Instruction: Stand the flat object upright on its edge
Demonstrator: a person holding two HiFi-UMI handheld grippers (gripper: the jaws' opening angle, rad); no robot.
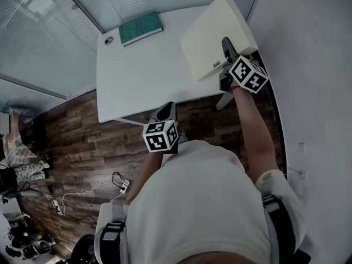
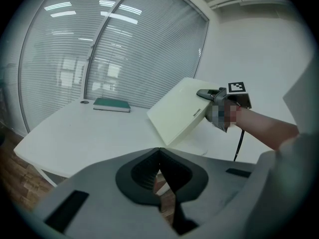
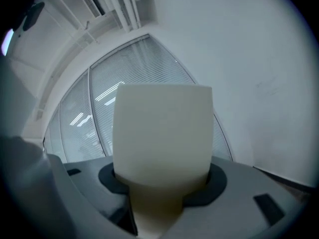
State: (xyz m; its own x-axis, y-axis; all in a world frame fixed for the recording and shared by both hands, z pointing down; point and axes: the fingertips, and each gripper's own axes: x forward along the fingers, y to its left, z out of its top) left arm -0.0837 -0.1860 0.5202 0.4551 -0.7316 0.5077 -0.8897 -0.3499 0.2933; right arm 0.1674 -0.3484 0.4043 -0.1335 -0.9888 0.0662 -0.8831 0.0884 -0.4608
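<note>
The flat object is a cream slab point(image 1: 212, 37) at the table's right end, tilted steeply with its far edge raised. My right gripper point(image 1: 225, 47) is shut on its near right edge. From the left gripper view the slab point(image 2: 179, 111) leans with its low corner at the white table point(image 2: 89, 128), and the right gripper point(image 2: 207, 94) clamps its upper corner. In the right gripper view the slab point(image 3: 162, 133) fills the space between the jaws. My left gripper point(image 1: 166, 110) hangs near the table's front edge, over the floor, jaws point(image 2: 159, 153) together and empty.
A green book point(image 1: 141, 27) lies at the table's far left, with a small round cap point(image 1: 109, 39) beside it. A glass wall with blinds runs behind the table point(image 1: 137, 76). A white wall stands close on the right. Cables lie on the wooden floor point(image 1: 77, 142).
</note>
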